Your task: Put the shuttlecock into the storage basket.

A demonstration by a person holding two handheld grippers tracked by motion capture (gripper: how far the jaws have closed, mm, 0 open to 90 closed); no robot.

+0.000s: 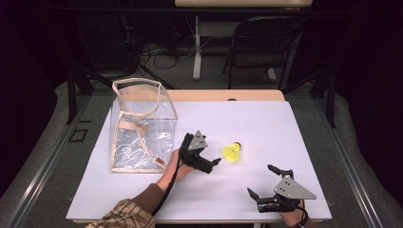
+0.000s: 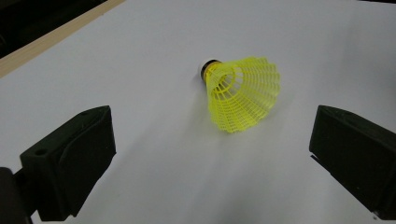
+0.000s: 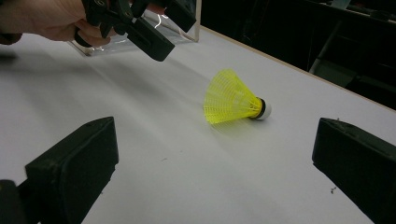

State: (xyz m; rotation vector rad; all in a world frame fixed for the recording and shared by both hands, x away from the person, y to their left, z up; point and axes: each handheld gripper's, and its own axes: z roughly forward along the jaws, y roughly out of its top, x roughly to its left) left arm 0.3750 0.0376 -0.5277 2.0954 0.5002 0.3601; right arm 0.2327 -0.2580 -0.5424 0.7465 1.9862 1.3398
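Left tool [image 1: 210, 161] spread wide, just beside yellow shuttlecock [image 1: 232, 152] lying on white counter [image 1: 266, 123]. Right tool [image 1: 266, 183] also spread, empty, nearer counter's front edge.

The shuttlecock [image 1: 232, 152] is bright yellow, its skirt an open lattice of thin ribs and rings, with a black band and a white tip at the cork end. It lies on a desk [image 1: 266, 123] covered in plain white, with a pale wood edge showing along the far side. The left gripper [image 1: 207, 160] is black with a grey plate on top; the right gripper [image 1: 263, 183] is black too, under a lighter grey plate. The bag [image 1: 142, 126] is clear plastic with tan trim and glinting white creases. The sleeve [image 1: 126, 213] is tan plaid with dark lines over a brown cuff.
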